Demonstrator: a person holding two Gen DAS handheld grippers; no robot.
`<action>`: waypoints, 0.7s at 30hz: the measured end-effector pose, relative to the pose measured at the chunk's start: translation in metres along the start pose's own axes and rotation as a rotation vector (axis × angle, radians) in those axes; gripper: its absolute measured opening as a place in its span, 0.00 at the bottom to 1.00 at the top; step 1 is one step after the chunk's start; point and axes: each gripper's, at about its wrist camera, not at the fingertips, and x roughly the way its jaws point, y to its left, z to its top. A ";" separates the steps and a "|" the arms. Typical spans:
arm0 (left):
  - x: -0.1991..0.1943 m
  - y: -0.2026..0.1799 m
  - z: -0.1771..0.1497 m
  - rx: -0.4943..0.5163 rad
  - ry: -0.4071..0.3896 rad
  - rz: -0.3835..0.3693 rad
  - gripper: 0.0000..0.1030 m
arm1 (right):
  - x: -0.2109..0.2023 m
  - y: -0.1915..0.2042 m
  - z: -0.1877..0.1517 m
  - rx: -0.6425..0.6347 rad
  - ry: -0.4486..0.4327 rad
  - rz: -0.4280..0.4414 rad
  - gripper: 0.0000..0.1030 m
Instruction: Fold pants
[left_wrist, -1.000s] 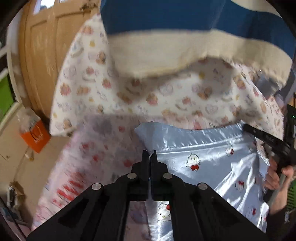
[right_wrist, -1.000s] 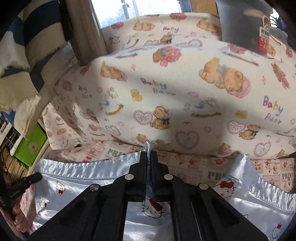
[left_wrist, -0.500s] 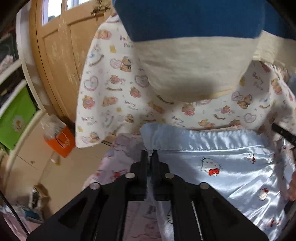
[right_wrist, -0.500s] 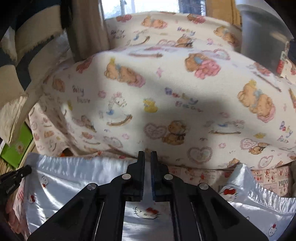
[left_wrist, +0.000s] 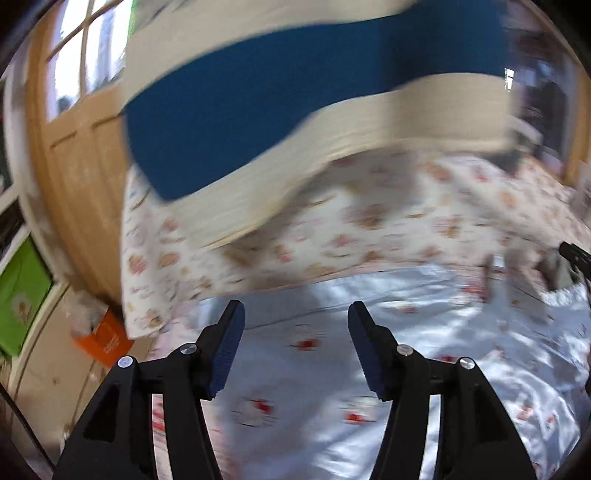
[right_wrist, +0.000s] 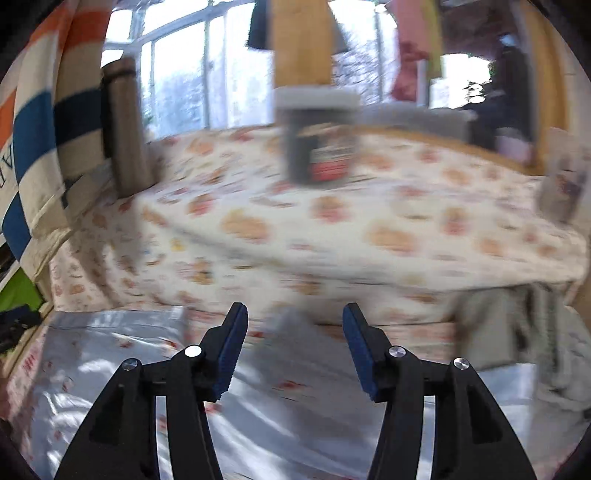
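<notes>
The pants (left_wrist: 424, 350) are shiny pale-blue satin with small red-and-white cat prints. They lie spread on the surface below both grippers and also show in the right wrist view (right_wrist: 122, 354). My left gripper (left_wrist: 295, 328) is open and empty just above the cloth. My right gripper (right_wrist: 293, 328) is open and empty above the pants' edge. The other gripper's black tip (left_wrist: 576, 254) shows at the right edge of the left wrist view. Both views are motion-blurred.
A bear-print blanket (right_wrist: 332, 221) covers the raised surface behind the pants. A dark jar (right_wrist: 319, 140) and a metal bottle (right_wrist: 125, 125) stand on it. A blue-and-cream striped cloth (left_wrist: 295, 110) hangs overhead. A wooden door (left_wrist: 85, 166) and orange box (left_wrist: 103, 339) lie left.
Both grippers were shut on the pants' edge and have opened, letting it go. Both have lifted or tilted back, so the cameras now look higher across the blanket.
</notes>
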 end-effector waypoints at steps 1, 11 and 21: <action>-0.005 -0.013 0.002 0.019 -0.005 -0.032 0.56 | -0.010 -0.017 -0.002 0.011 -0.016 -0.024 0.54; -0.025 -0.130 0.008 0.105 0.020 -0.270 0.56 | -0.066 -0.148 -0.028 0.217 -0.062 -0.153 0.54; -0.108 -0.132 -0.083 0.084 -0.133 -0.082 0.52 | -0.148 -0.140 -0.099 0.208 -0.110 -0.066 0.54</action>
